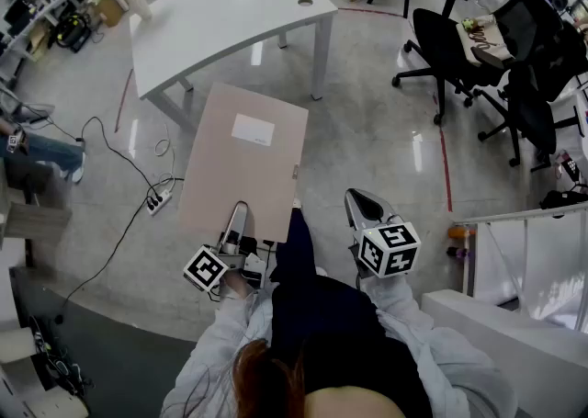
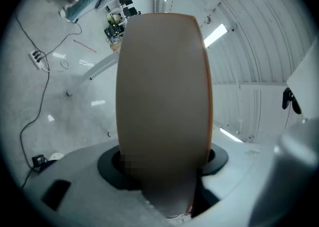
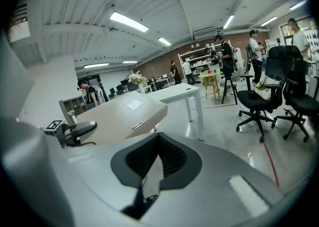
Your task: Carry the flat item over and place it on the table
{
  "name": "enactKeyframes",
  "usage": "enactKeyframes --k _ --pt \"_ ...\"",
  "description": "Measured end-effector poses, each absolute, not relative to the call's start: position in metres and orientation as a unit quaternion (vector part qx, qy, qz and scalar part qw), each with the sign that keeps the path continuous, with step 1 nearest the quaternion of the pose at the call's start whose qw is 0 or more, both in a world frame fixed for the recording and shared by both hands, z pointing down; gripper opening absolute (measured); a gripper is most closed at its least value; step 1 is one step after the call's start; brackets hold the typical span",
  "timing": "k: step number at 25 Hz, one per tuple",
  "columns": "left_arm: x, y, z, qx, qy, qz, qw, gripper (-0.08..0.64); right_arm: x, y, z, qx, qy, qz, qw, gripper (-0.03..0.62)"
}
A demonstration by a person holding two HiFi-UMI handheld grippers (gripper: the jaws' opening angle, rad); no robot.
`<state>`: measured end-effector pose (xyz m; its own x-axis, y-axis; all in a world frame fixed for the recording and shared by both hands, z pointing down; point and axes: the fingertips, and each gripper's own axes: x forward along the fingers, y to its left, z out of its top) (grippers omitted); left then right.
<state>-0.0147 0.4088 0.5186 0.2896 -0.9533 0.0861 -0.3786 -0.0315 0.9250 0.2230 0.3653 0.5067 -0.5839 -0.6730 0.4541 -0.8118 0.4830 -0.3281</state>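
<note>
Near the table (image 1: 230, 12), flat board (image 1: 243, 163) clamped in left gripper (image 1: 236, 220)

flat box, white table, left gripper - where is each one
flat box (image 1: 234, 177), head view, bare cardboard near its middle
white table (image 1: 230, 16), head view, bare middle of the top
left gripper (image 1: 238, 219), head view, jaw tips clamped on the flat box's near edge

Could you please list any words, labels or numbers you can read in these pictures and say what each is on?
No text here can be read.
White label on the board: print too small to read.
Bag on the office chair: dark script, too blurred to read.
Marker cubes: black-and-white patterns only, no words.
</note>
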Motion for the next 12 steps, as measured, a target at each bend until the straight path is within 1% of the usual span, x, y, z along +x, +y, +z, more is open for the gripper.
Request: enactKeyframes --k 6,12 --pt "-0.011 0.478 0.507 0.65 -0.517 -0.301 0.469 0.276 0.232 0.416 0.504 0.438 -0.849 0.264 0.13 0.011" --pt "-0.015 0.516 0.496 0.635 -0.517 -0.326 0.472 0.276 0.221 0.442 0.495 0.43 -0.857 0.257 0.118 0.011"
